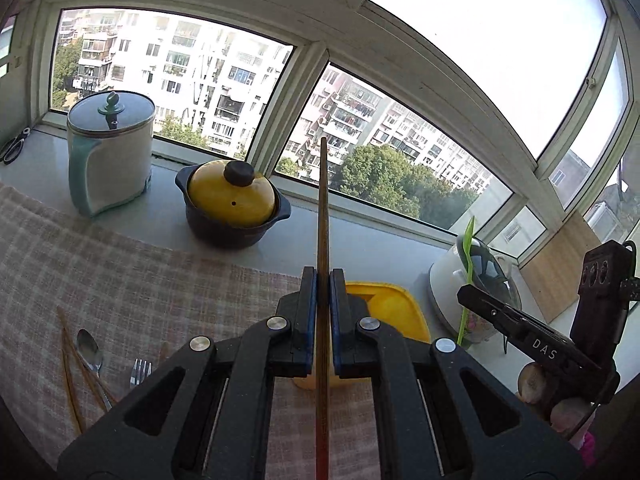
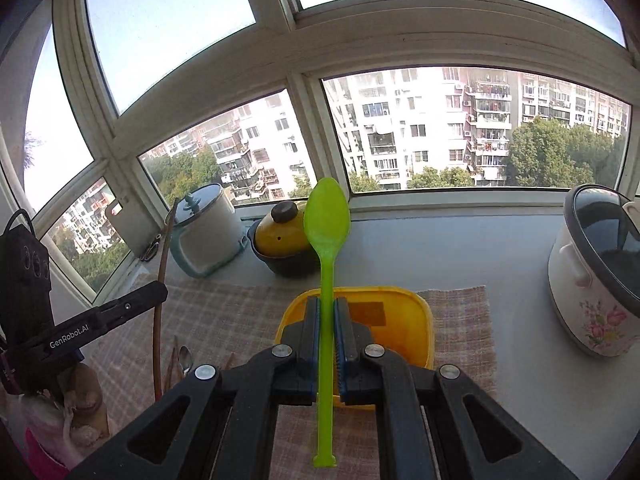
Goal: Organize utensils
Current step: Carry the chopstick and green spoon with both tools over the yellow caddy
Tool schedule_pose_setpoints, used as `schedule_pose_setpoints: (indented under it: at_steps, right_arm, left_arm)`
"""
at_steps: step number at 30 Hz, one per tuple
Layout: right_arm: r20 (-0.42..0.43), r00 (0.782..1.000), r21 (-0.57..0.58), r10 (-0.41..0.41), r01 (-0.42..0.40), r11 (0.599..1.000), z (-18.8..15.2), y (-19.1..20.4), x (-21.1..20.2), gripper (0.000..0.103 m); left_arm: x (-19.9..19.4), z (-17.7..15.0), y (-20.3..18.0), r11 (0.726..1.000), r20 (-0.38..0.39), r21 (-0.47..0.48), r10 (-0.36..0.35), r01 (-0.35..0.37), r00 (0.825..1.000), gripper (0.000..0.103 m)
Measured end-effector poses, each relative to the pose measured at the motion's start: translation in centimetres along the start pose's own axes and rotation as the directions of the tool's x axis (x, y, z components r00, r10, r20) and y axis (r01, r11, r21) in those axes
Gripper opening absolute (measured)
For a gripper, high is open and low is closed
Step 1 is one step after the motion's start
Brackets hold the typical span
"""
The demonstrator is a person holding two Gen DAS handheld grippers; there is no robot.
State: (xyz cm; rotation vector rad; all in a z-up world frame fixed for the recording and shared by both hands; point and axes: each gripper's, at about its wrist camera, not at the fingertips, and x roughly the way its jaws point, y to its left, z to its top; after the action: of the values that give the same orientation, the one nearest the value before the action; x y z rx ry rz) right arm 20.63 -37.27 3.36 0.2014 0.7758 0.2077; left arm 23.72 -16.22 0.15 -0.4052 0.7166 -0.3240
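The left gripper [image 1: 323,276] is clenched on a long brown wooden chopstick [image 1: 323,216], which stands up between its blue pads, its tip against the window view. The right gripper [image 2: 328,304] is clenched on the handle of a green plastic spoon [image 2: 327,220], bowl upward, handle end hanging below the pads.

Taking the yellow tray [image 2: 404,312] on the checked cloth [image 1: 120,280] as landmark: both grippers hang above its near edge. Left of the tray, on the cloth, lie a metal spoon [image 1: 90,348], a fork [image 1: 140,370] and several pale chopsticks [image 1: 70,376]. Behind the tray, on the grey sill, sits a dark clay pot with a yellow lid [image 1: 232,204]; further left of it stands a white and teal cooker with a glass lid [image 1: 110,152]. Right of the tray stands a white flowered pot with a glass lid [image 2: 596,276].

Writing: seen from the left wrist, the right gripper's arm reads "DAS" [image 1: 544,349]; seen from the right wrist, the left gripper's arm reads "GenRobot.AI" [image 2: 69,337]. A dark amber patch [image 2: 370,314] lies inside the tray; I cannot tell what it is
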Motion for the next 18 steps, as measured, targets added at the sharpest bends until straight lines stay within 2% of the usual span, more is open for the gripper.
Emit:
schedule_pose_setpoints:
  at_steps: [10,18]
  right_arm:
    - [0.002,1.000,0.012,0.011,-0.011,1.000,2.2,-2.5,3.1,0.004]
    - [-0.004,1.000,0.016,0.002,-0.002,1.000,2.5,-4.2,5.2,0.004]
  left_arm:
    - [6.2,1.1,-3.7,1.000,0.017,0.002,-0.012,0.012,1.000,0.004]
    - [9.2,1.3,-4.9,1.000,0.058,0.020,0.021,-0.022,0.998,0.004]
